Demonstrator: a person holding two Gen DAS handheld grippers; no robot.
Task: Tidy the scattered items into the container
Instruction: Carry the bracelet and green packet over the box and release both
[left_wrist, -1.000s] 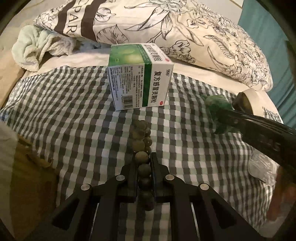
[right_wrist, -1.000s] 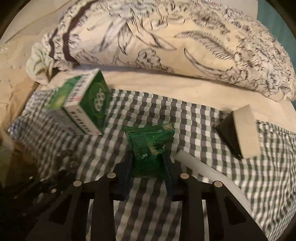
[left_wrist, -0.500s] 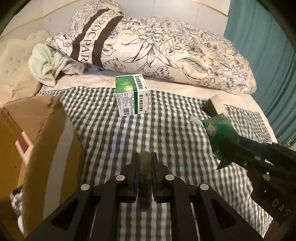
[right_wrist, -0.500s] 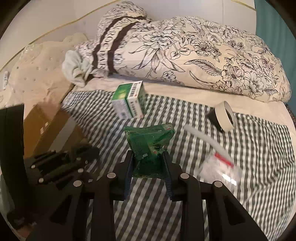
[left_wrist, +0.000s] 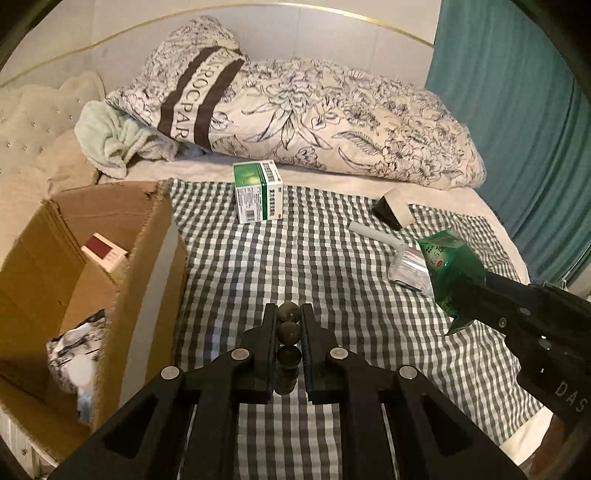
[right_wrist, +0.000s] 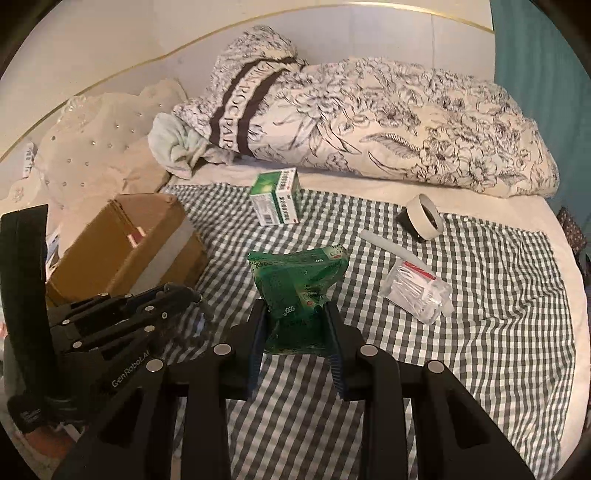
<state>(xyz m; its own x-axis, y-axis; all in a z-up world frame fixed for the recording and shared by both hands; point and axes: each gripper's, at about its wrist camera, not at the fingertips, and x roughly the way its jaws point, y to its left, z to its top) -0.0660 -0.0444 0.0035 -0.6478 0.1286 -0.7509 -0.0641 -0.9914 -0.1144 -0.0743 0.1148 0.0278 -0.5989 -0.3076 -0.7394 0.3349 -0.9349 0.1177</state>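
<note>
On the bed (left_wrist: 332, 236), a cardboard box (left_wrist: 140, 258) stands at the left edge, with what may be a small carton (left_wrist: 105, 252) inside it. A medicine box (left_wrist: 258, 192) sits toward the back, before the pillow (left_wrist: 332, 122). To the right lie a tape roll (right_wrist: 424, 218), a tube (right_wrist: 388, 245) and a clear pouch (right_wrist: 417, 290), close together.

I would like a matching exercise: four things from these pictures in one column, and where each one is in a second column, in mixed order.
Things:
1. bead string
2. green packet
3. tape roll
4. red and white box

Places:
A. inside the cardboard box
B. in the left gripper
C. on the checked cloth
D. in the right gripper

Pairs: 1-B, 2-D, 3-C, 4-A
</note>
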